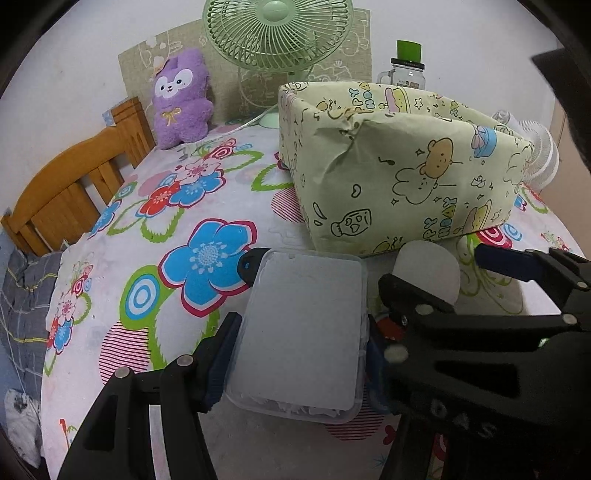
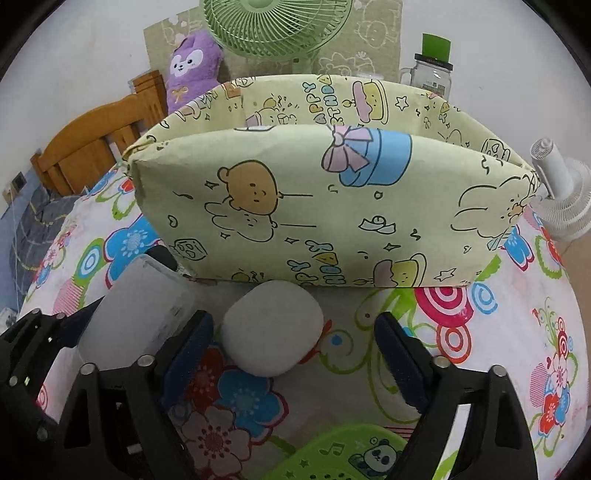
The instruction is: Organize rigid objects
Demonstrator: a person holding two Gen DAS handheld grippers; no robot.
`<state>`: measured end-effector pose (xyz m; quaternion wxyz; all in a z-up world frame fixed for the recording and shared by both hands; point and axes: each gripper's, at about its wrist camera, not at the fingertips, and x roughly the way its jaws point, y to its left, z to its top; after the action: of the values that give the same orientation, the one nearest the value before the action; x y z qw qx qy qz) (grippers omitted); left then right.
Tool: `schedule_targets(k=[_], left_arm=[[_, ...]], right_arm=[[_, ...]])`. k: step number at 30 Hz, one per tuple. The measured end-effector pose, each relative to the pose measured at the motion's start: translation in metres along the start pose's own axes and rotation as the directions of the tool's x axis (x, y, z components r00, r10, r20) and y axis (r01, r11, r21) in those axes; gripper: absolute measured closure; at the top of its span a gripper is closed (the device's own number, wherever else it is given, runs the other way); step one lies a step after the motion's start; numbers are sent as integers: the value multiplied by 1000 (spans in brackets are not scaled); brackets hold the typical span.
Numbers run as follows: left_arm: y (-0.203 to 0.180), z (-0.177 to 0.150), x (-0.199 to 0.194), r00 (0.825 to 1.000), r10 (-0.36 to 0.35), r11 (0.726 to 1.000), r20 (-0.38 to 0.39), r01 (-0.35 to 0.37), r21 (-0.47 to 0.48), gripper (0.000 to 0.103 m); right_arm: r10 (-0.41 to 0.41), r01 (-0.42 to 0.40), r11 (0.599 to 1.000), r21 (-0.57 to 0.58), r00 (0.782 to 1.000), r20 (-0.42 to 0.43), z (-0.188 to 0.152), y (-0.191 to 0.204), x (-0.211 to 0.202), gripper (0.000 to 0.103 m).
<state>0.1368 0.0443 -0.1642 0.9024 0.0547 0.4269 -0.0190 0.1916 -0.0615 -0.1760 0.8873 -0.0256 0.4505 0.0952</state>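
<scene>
My left gripper is clamped on a translucent plastic box, pads on its two long sides, box sitting on the floral tablecloth. Box's long axis runs along the fingers, far short end aimed twd the green patterned bin just beyond; lid face is up.

My right gripper stands wide, nothing gripped. White rounded case lies on the cloth btwn its fingers but off-centre: right beside the left finger, can't tell if touching, well clear of the right one. Case sits just in front of the bin's near wall, slightly tilted; long axis roughly fwd-back, leaning left twd me. No clear front/back on it.

Box and case are side by side, box left of case. Green fan, purple plush, glass jar at table's far side behind the bin.
</scene>
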Motion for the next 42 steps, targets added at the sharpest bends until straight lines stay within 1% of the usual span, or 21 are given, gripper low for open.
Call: schedule_targets(k=[1, 2, 3, 4, 6, 11, 16, 22, 25, 42], left_arm=[[0, 0, 0, 1000, 1, 1000, 0, -1, 0, 37], [0, 0, 0, 1000, -1, 1000, 0, 1, -1, 37], [0, 0, 0, 1000, -2, 1000, -1, 2, -1, 37], [-1, 0, 0, 1000, -1, 1000, 0, 1, 0, 37], [-1, 0, 0, 1000, 1, 1000, -1, -1, 0, 37], [-4, -1, -2, 1000, -27, 1000, -13, 27, -8, 38], [-12, -3, -9, 999, -39, 999, -12, 39, -10, 38], [-23, -4, -19, 998, -59, 998, -2, 59, -15, 39], [-30, -4, -22, 997, -75, 997, -9, 75, -23, 40], [-66, -1, -55, 998, -61, 998, 29, 60, 14, 41]], right_arm=[[16, -15, 1000, 5, 1000, -8, 0, 0, 2, 26], [24, -24, 1000, 7, 1000, -10, 0, 1, 3, 27], [25, -25, 1000, 4, 1000, -8, 0, 3, 2, 31], [41, -41, 999, -1, 999, -9, 0, 5, 1, 39], [49, -49, 999, -9, 999, -11, 0, 8, -1, 45], [41, -41, 999, -6, 999, -14, -3, 6, -4, 45], [9, -9, 1000, -20, 1000, 4, -8, 2, -16, 45], [-5, 6, 1000, -21, 1000, 24, -12, -7, -31, 45], [-13, 13, 1000, -20, 999, 31, -16, -13, -38, 45], [-31, 30, 1000, 6, 995, 97, -28, -43, -84, 45]])
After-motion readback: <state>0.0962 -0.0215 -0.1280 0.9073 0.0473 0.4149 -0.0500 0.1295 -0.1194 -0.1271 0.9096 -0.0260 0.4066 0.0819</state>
